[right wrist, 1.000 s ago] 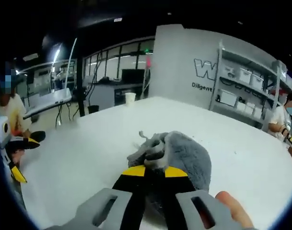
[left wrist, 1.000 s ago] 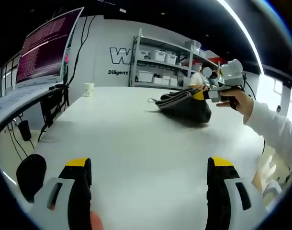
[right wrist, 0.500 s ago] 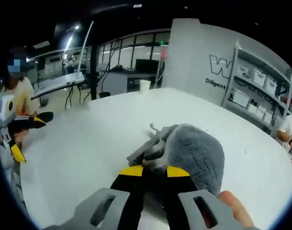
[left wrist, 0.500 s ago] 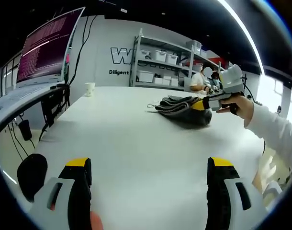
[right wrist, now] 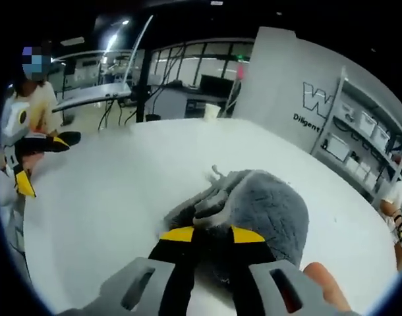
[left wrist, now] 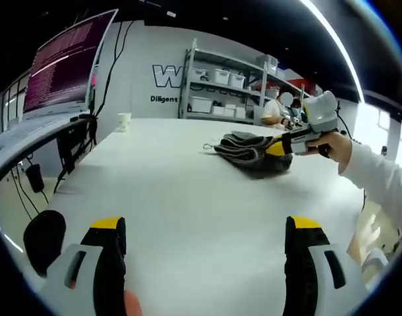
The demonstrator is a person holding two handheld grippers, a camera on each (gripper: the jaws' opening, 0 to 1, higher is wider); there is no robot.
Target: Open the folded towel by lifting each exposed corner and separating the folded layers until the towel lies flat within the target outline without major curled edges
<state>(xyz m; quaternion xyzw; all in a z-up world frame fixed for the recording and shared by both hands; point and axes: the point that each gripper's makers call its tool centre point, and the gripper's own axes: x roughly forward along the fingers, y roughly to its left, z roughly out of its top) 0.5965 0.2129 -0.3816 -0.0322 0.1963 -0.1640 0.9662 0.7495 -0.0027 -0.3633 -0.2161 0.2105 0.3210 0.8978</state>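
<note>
Now we have our right gripper point(right wrist: 203, 234) clamped on the gray towel's point(right wrist: 254, 210) folded edge near the table's point(left wrist: 188, 191) far side. Our left gripper point(left wrist: 204, 230) hangs with jaws apart at the near edge; next we'd peel that layer up.

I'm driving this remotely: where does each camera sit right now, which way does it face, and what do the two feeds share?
Left gripper view: rides the left tool, low at the near edge of the white table, facing across it toward the shelves; its open jaws show, plus the person's right hand holding the right tool.
Right gripper view: rides the right tool, looking down over the grey towel it grips; a fingertip shows.
Shared: towel, table, paper cup, and the left tool.
</note>
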